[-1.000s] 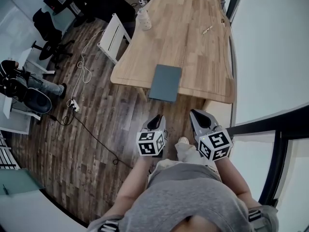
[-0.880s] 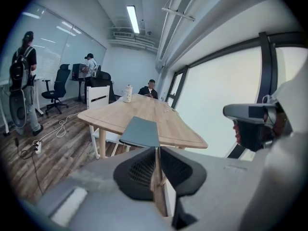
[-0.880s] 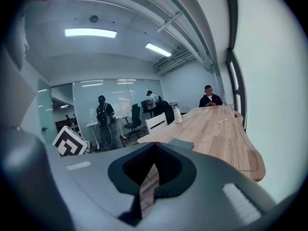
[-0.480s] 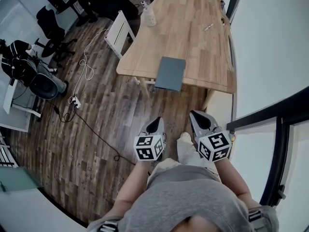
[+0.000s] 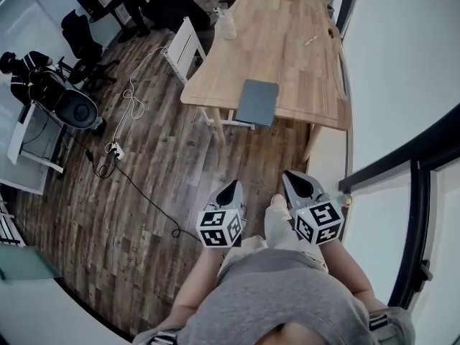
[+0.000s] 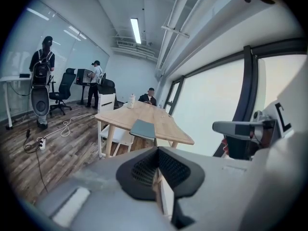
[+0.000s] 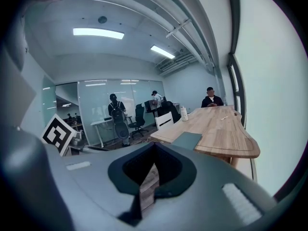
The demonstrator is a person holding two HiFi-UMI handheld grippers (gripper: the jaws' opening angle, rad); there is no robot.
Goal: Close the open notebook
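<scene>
Office room with a dark plank floor (image 5: 144,192), and a long wooden table (image 5: 302,70) is standing ahead of both grippers, running away along the pale window wall on the right-gripper side. The left gripper (image 5: 231,185) is showing its jaws pressed together with nothing between them, and the right gripper (image 5: 287,175) is likewise closed and empty. Both are hanging over the floor, side by side, well apart from the table.

The notebook (image 5: 257,102) is lying flat at the table's near edge, ahead of the grippers and roughly between their lines. It is showing only a plain slate-grey cover and is looking closed, with its near side sitting right at the table edge. It shows the same way in the left gripper view (image 6: 143,128) and the right gripper view (image 7: 186,139).

A bottle (image 5: 228,26) and a pen (image 5: 310,41) are sitting further along the table, well beyond the notebook. A white chair (image 5: 183,49) is standing at the table's left side. A cable (image 5: 136,192) is trailing across the floor to the left of the left gripper. Bare floor is lying between the gripper tips and the table legs. The wearer's shoe (image 5: 275,207) is showing between the two grippers.
</scene>
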